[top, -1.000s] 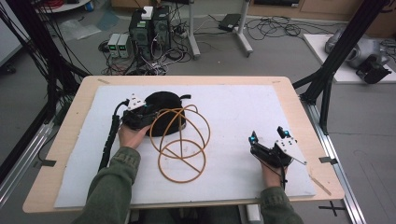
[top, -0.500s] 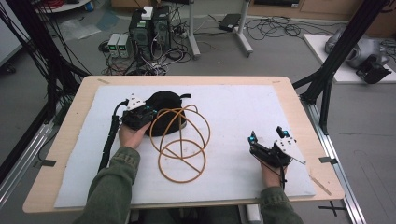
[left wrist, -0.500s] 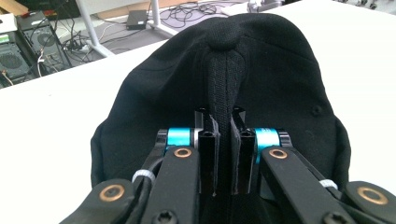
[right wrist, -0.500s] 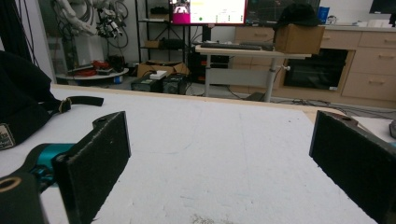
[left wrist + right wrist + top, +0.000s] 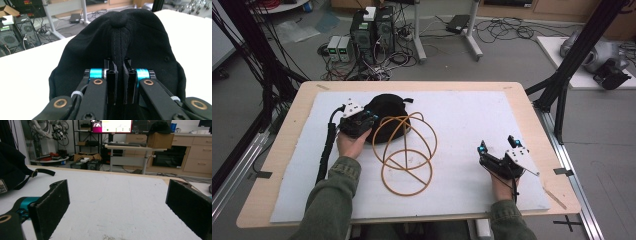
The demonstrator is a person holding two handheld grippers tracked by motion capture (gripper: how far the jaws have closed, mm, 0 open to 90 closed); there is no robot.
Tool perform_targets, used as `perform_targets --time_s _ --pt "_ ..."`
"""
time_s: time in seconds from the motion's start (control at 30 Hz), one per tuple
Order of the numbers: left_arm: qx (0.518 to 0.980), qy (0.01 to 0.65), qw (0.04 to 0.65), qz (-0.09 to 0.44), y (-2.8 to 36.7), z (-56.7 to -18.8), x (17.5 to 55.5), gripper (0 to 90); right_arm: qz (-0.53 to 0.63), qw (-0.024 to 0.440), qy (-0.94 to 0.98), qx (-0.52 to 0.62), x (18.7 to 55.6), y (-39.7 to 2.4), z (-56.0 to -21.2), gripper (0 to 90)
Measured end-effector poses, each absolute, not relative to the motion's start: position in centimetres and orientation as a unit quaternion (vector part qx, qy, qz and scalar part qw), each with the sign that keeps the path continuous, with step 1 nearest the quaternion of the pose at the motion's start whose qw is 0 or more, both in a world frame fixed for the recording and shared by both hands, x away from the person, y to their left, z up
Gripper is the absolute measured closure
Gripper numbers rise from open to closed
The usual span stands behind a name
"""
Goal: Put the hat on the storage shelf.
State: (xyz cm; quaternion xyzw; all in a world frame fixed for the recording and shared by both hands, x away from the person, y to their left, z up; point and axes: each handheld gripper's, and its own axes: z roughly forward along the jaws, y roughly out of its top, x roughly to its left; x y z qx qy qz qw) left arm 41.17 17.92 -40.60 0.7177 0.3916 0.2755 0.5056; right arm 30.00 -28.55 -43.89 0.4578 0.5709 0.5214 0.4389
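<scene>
Since a second ago our left hand-held gripper point(image 5: 119, 82) has been closing, and its jaws now pinch a fold of the black cap point(image 5: 140, 40). Nearer us, our right hand-held gripper point(image 5: 499, 155) rests wide open and empty. We judge the grasp made; lifting comes next (mind the orange hoops point(image 5: 404, 150) leaning on the cap). Beyond, the desk point(image 5: 472, 107) offers free room to its far edge.
</scene>
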Motion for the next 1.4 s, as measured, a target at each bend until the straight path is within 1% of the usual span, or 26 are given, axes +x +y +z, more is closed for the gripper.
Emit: perform_targets --time_s 0.33,0.4,0.7,1.1,1.4 --pt "0.692 0.393 0.533 0.286 19.2 -39.0 40.4 84.5 0.523 0.437 0.571 0.458 30.0 -28.5 -43.9 4.4" --pt "0.684 0.395 0.536 0.297 19.7 -38.4 40.1 84.5 0.523 0.437 0.571 0.458 30.0 -28.4 -43.9 4.4" --pt "0.664 0.398 0.549 0.317 20.9 -37.2 39.3 84.4 0.524 0.439 0.57 0.456 30.0 -28.4 -43.8 4.4" --pt "0.642 0.39 0.573 0.327 21.3 -34.9 38.6 84.3 0.526 0.435 0.569 0.46 30.0 -28.2 -43.8 4.4" --pt "0.636 0.389 0.574 0.339 21.7 -33.2 38.4 84.2 0.531 0.435 0.566 0.458 29.9 -28.3 -43.7 4.7"
